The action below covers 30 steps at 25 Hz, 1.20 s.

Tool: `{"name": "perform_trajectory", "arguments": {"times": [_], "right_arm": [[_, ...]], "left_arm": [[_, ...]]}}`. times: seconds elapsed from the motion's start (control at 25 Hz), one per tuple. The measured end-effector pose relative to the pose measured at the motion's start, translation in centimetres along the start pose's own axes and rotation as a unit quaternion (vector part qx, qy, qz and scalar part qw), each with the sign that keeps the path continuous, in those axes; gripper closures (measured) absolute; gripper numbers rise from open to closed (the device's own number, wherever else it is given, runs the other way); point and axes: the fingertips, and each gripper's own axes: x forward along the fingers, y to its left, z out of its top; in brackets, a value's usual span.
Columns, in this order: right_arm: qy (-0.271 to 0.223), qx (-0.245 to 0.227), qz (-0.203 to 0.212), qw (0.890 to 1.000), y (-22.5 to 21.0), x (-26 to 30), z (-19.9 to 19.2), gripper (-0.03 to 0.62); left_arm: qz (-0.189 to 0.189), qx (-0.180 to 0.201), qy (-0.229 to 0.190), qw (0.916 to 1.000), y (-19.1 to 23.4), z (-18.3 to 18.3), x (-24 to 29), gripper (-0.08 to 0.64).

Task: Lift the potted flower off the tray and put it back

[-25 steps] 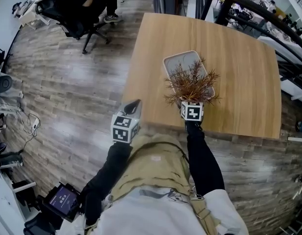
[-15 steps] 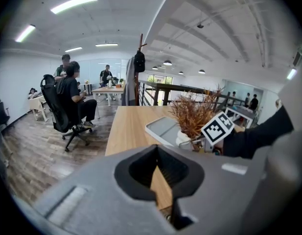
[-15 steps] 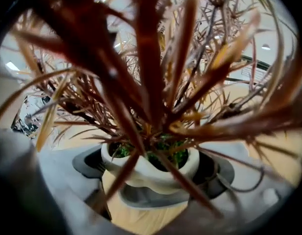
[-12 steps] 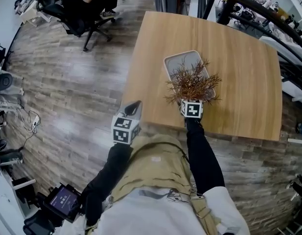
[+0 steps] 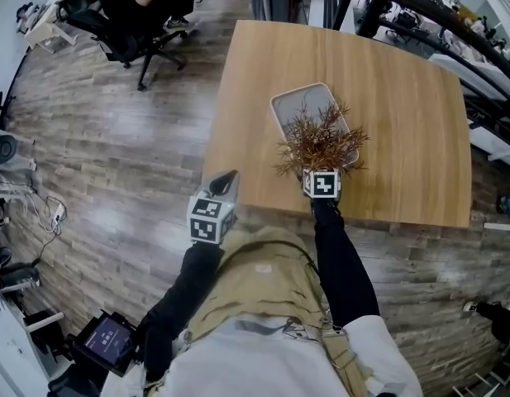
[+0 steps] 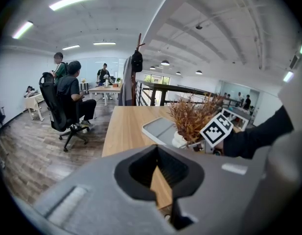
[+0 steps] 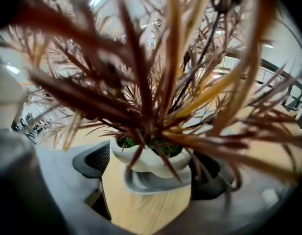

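flower [image 5: 321,143]: between the jaws of the right gripper [image 7: 150,173], dry red-brown leaves fanned out over its camera and marker cube
pot [image 7: 148,161]: white, upright, taken low on its two flanks; probably gripped there to spare the brittle leaves and keep it level
right gripper: clamped on the pot, one pad against each side
tray [image 5: 297,104]: grey, just under and ahead of the right gripper, its near corner below the pot; the rest runs on past the jaws, bare
height: cannot tell whether the pot rests on the tray or hangs just off it; near rim hides the base
step: judged to be right at the tray, either the first of the lift or the last of the set-down
left gripper [image 6: 160,175]: jaws together on nothing, held back past the table edge, well to the left of the right gripper; likely parked there since one gripper is enough for so light a pot
table [image 5: 403,114]: wooden, under the tray, wide and bare to the right of the right gripper
risk: top-heavy spread of leaves, so a tilt of the jaws could tip the pot over the rim
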Motion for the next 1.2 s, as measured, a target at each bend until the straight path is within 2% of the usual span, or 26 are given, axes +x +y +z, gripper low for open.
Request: {"name": "perform_trajectory", "arguments": {"times": [0.2,0.4,0.48,0.64,0.68,0.84,0.96,1.08,1.2], "right_arm": [[-0.023,-0.011,0.006,1.0,1.1,-2.3,-0.2,0.09],[-0.044,-0.024,-0.014,0.999,1.3,-7.3,-0.7,0.146],[-0.049,-0.026,-0.024,0.998,2.7,-9.4,0.2,0.173],[-0.075,-0.026,-0.049,0.996,5.6,-14.2,2.8,0.288],[-0.088,-0.025,-0.057,0.994,5.8,-15.5,3.2,0.306],[-0.145,-0.03,-0.086,0.985,6.9,-21.1,5.7,0.448],[-0.185,-0.038,-0.098,0.977,7.7,-24.4,8.8,0.498],[-0.221,-0.051,-0.109,0.968,8.1,-27.1,11.8,0.587],[-0.247,-0.062,-0.107,0.961,9.2,-28.8,14.1,0.588]], "left_arm": [[-0.019,0.004,-0.003,0.9998,-1.1,0.4,-0.4,0.558],[-0.048,0.017,-0.012,0.9986,-3.9,1.4,-0.3,0.558],[-0.063,0.023,-0.017,0.9976,-3.8,2.8,-1.0,0.558],[-0.086,0.034,-0.038,0.995,-3.2,6.3,-2.7,0.558],[-0.089,0.036,-0.045,0.9943,-3.5,6.8,-3.0,0.558],[-0.101,0.046,-0.072,0.9912,-4.9,9.2,-4.3,0.558],[-0.106,0.055,-0.094,0.9884,-5.4,11.3,-5.4,0.558],[-0.111,0.063,-0.118,0.9848,-5.9,13.2,-6.2,0.558],[-0.113,0.067,-0.139,0.9815,-6.0,14.7,-7.0,0.558]]}}
